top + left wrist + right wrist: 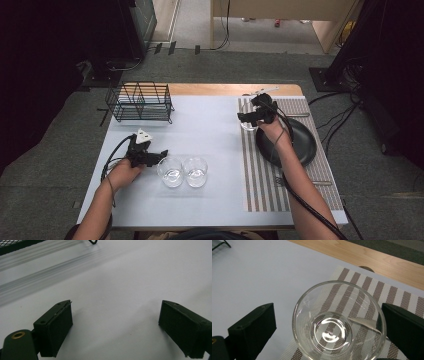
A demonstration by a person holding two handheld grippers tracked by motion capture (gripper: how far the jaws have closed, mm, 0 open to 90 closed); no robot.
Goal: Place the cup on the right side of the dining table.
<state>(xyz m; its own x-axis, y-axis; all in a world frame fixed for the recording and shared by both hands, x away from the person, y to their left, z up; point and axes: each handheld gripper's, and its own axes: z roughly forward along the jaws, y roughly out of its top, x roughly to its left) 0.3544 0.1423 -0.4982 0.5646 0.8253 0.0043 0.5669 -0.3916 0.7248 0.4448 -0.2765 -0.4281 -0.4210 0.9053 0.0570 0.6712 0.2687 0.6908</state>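
Two empty clear glasses point(171, 171) point(195, 171) stand side by side on the white table point(210, 135). My left gripper point(161, 155) rests just left of them, open; in the left gripper view its jaws point(116, 307) spread over bare tabletop. A third clear glass point(338, 322) stands upright on the corner of a striped placemat point(359, 280). My right gripper point(327, 307) is open around it, with a gap at the left jaw and the right jaw at the rim. In the high view this glass point(248, 125) sits below the right gripper point(246, 118).
A black wire rack point(141, 101) stands at the table's back left. A black plate point(295, 145) lies on the striped placemat point(260, 185), under my right forearm. Cutlery point(266, 91) lies at the mat's far edge. The wooden table edge point(372, 257) runs behind.
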